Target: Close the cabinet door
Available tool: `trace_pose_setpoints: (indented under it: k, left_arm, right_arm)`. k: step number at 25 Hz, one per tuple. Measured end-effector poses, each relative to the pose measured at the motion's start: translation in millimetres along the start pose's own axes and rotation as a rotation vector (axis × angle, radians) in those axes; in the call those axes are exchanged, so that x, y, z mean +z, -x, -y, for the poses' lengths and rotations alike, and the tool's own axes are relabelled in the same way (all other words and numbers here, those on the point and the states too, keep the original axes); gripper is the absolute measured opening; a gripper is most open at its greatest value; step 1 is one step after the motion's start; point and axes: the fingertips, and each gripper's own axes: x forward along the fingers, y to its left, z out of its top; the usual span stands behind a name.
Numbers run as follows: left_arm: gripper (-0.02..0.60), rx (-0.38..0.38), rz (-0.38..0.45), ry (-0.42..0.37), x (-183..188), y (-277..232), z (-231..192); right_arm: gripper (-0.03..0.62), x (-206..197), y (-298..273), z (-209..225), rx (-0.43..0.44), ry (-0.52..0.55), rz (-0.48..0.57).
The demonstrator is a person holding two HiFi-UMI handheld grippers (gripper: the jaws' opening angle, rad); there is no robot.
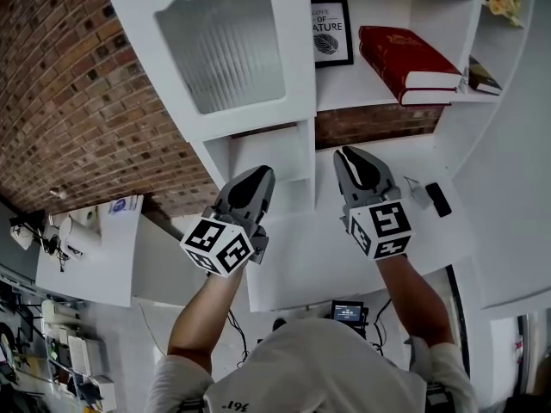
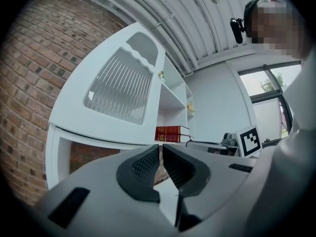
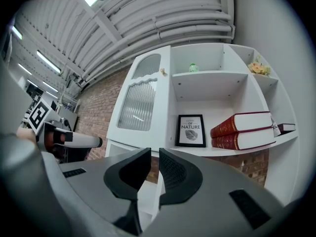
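The left gripper [image 1: 262,174] and right gripper [image 1: 348,155] were held almost closed, gripping nothing, below the open cabinet door [image 1: 228,46].

Picture [image 1: 331,31] and books [image 1: 406,63] crowd shelf [image 1: 362,90] beside cabinet door [image 1: 228,46].

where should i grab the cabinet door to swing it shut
Probably the small knob at the right edge of the cabinet door, beside the open shelves, coming from the front. It alone sticks out; the ribbed panel is flat.
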Motion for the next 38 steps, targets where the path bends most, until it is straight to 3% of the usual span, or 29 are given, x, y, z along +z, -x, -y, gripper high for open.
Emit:
trace_pose_setpoints:
  k: [13,38]
  left_arm:
    - [0.031,-0.043,-0.05,0.079,-36,18,14]
    - [0.029,-0.031,-0.117,0.167,-79,52,12]
  right_arm:
    - [0.069,-30,13,-20,0.007,-0.055,-0.059]
    - [0.067,-71,32,-41,-0.007,-0.117,-0.146]
